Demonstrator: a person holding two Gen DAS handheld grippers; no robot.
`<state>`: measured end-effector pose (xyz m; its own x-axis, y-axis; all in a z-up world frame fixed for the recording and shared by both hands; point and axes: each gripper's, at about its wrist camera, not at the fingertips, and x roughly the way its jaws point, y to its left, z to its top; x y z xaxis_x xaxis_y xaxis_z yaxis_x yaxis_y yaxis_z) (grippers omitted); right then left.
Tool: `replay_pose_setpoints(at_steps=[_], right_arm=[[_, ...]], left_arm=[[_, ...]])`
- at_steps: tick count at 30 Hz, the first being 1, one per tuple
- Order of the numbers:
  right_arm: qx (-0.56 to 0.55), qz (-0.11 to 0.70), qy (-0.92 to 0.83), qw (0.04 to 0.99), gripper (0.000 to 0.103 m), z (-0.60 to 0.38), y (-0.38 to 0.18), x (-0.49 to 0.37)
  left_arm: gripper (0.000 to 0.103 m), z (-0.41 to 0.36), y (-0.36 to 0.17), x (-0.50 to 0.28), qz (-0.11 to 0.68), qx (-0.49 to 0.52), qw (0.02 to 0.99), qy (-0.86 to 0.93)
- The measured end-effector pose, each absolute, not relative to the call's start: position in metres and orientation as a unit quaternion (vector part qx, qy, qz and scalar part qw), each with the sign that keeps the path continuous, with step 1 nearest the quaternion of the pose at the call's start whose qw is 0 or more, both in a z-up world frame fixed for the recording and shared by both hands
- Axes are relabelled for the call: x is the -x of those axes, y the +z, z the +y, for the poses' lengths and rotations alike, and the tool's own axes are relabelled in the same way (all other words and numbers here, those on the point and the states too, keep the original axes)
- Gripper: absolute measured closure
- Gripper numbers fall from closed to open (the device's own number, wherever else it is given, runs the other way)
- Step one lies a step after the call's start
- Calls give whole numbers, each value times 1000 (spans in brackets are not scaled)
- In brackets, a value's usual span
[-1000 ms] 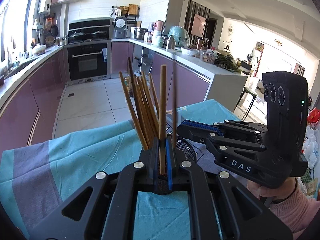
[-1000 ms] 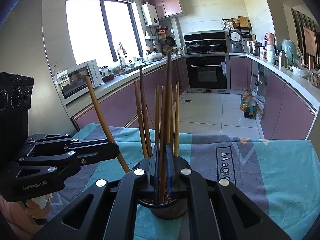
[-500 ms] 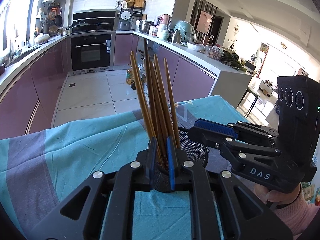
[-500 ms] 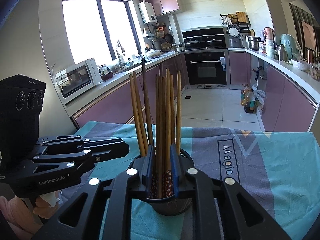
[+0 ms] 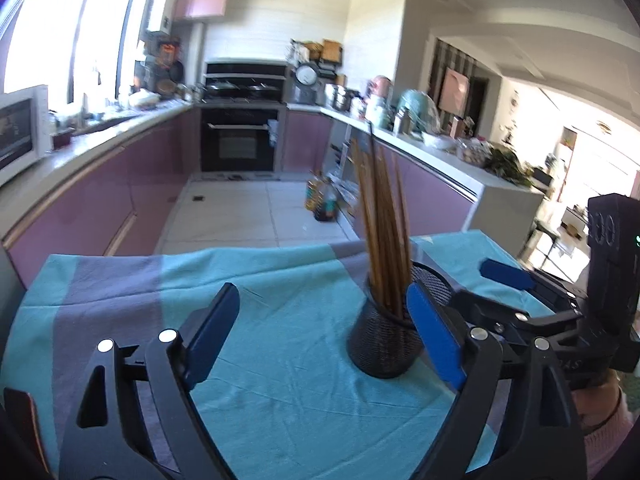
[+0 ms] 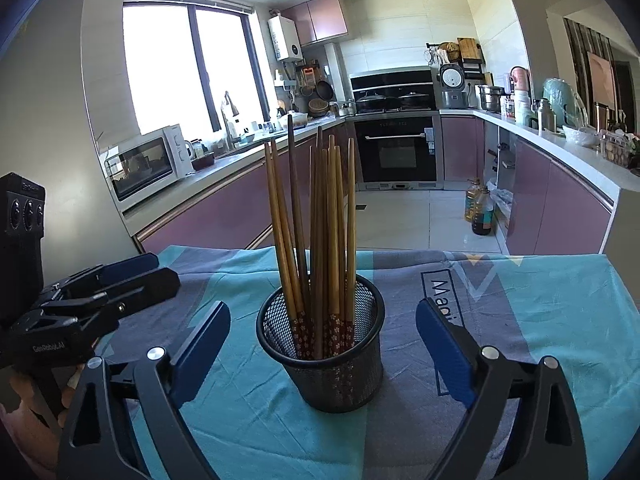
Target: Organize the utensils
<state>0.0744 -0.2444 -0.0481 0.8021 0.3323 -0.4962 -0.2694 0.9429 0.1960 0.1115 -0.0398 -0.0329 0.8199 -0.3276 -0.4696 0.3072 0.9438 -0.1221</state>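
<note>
A black mesh cup (image 6: 332, 368) stands on the teal and grey tablecloth (image 6: 540, 300) with several brown chopsticks (image 6: 320, 220) upright in it. My right gripper (image 6: 322, 340) faces it with jaws opening wide; the cup sits between the fingers and neither pad touches it. In the left wrist view the cup (image 5: 380, 348) and chopsticks (image 5: 380, 232) lie right of centre, partly behind the right finger. My left gripper (image 5: 324, 328) is also opening, with nothing between its pads. Each gripper shows in the other's view: the right gripper (image 5: 480, 292), the left gripper (image 6: 156, 276).
The cloth-covered table (image 5: 120, 280) ends at a far edge, with tiled floor and purple kitchen cabinets (image 6: 560, 200) beyond. Oil bottles (image 6: 480, 212) stand on the floor. A microwave (image 6: 148, 164) sits on the left counter. A hand in a pink sleeve (image 5: 600, 420) holds the right gripper.
Both grippers were shut on a chopstick above the cup. Both have let go and spread wide, and the chopsticks now stand in the cup. The left gripper has swung left of the cup.
</note>
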Motion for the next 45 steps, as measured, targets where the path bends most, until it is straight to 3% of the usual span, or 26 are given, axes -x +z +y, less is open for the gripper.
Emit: replay_pose_setpoints(at_steps=[3, 5, 19, 45], right_arm=[[-42, 258, 143, 954, 7, -239, -50, -66], [-41, 249, 137, 958, 7, -237, -51, -61], [-11, 179, 116, 977, 7, -214, -47, -17], [-20, 165, 85, 982, 7, -215, -50, -3]], left_arm=[[6, -25, -34, -96, 224, 20, 965, -134], [6, -20, -34, -87, 214, 18, 969, -123], [6, 4, -44, -22, 162, 0, 985, -66], [6, 1, -42, 4, 149, -11, 988, -29]])
